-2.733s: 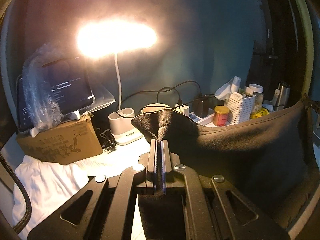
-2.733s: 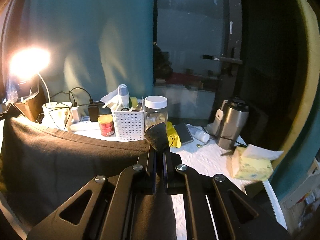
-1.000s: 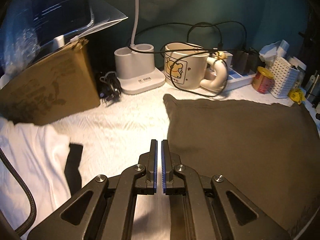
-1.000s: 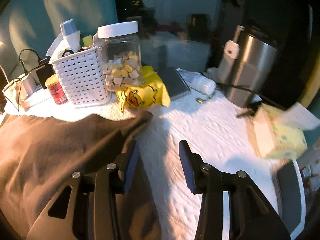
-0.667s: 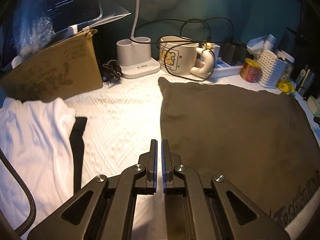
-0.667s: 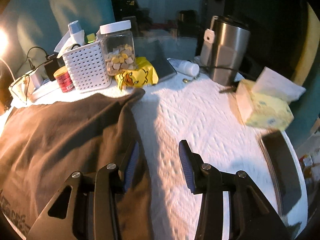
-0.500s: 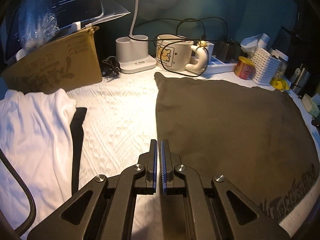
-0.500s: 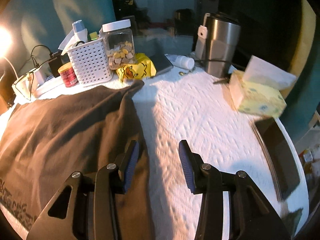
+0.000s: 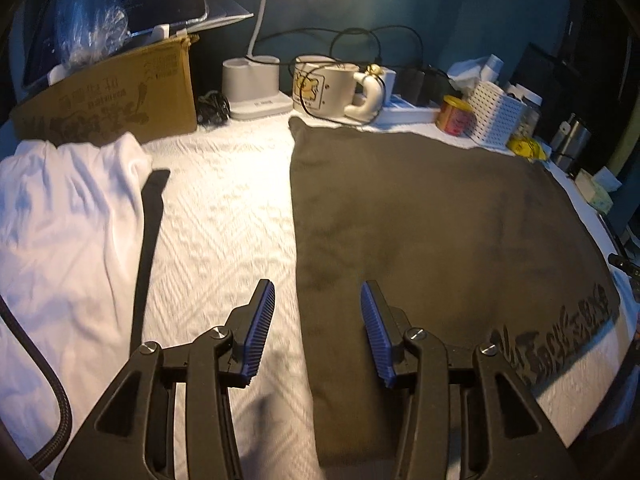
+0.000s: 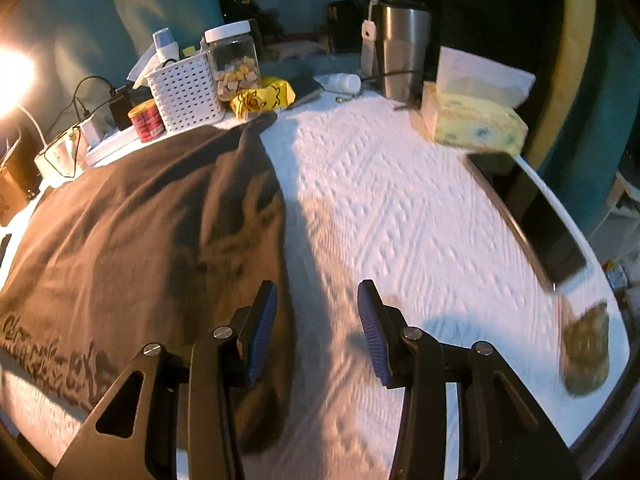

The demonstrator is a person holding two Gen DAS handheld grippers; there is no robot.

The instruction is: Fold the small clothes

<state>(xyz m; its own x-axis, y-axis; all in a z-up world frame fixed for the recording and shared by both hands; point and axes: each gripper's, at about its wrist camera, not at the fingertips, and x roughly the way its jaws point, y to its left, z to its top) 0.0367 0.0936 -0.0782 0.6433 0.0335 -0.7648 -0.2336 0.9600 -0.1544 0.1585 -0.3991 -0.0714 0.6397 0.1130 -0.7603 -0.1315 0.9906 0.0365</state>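
Note:
A dark brown garment [image 9: 432, 224] lies spread flat on the white textured table cover [image 9: 224, 216], with dark lettering near its front edge. It also shows in the right wrist view [image 10: 140, 232]. My left gripper [image 9: 318, 332] is open and empty, straddling the garment's left edge above the near corner. My right gripper [image 10: 314, 332] is open and empty, over the garment's right edge and the bare cover [image 10: 392, 200]. A white garment [image 9: 60, 224] lies bunched at the far left.
Along the back stand a cardboard box [image 9: 108, 96], a lamp base [image 9: 256, 88], a mug [image 9: 324, 86] with cables, a red tin [image 10: 146, 120], a white basket [image 10: 186, 94], a jar [image 10: 234, 66], a steel tumbler [image 10: 402, 52], a tissue pack [image 10: 472, 120] and a phone [image 10: 536, 208].
Both grippers have let go of the brown garment, now lying flat. The left gripper went from shut to open and both pulled back toward the near edge.

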